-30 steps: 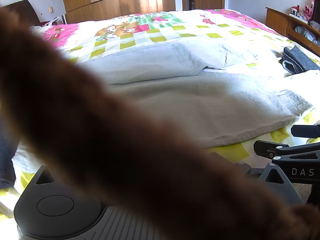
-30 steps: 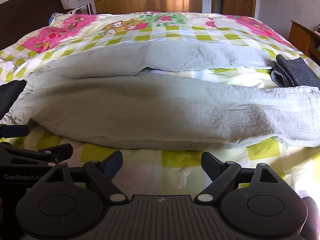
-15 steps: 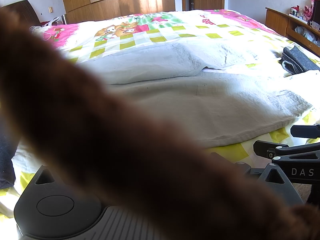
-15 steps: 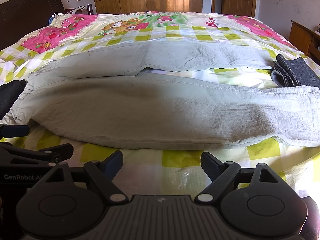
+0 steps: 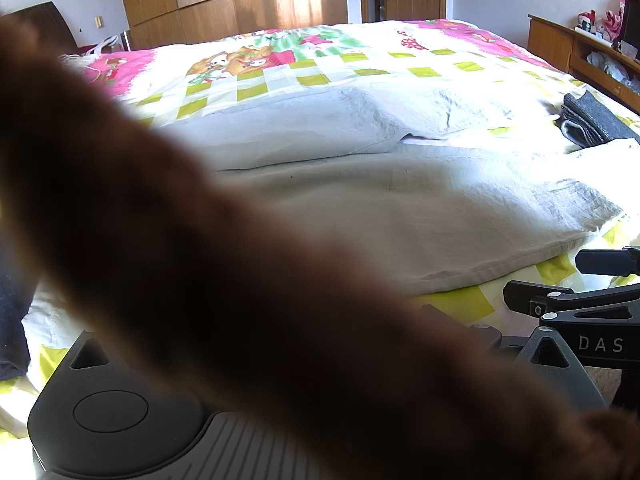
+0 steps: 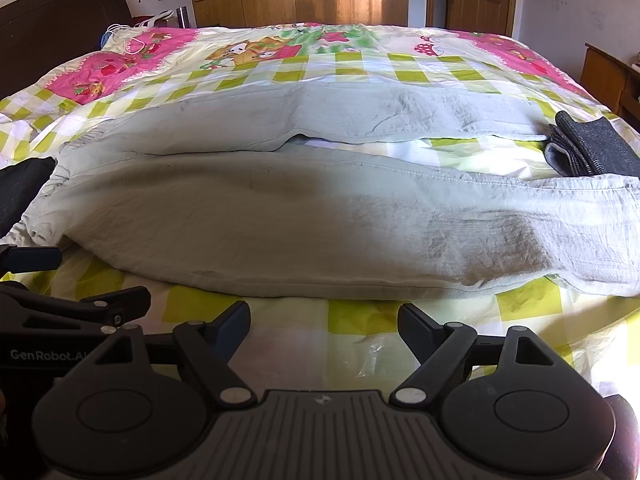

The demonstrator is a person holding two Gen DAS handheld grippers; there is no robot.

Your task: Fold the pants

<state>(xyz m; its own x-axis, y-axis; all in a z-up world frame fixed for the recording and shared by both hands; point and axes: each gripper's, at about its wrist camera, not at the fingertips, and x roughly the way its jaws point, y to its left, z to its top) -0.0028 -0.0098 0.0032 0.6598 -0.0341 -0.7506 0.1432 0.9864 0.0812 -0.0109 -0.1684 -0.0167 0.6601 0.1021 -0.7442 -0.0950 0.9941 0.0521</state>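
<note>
Right wrist view: pants flat on bed, legs apart, no fold yet. Right gripper wide, empty. Left gripper: blurred brown thing blocks it, can't tell.

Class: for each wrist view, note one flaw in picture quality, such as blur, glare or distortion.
Left wrist view: a blurred brown shape close to the lens hides the left gripper's fingers, and sunlight washes out the pale pants. Right wrist view: sharp, with fisheye bowing of the bed; a soft shadow crosses the pants.

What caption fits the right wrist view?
Open right gripper faces pale pants spread flat on a checked bedsheet, folded dark garment beyond.
</note>
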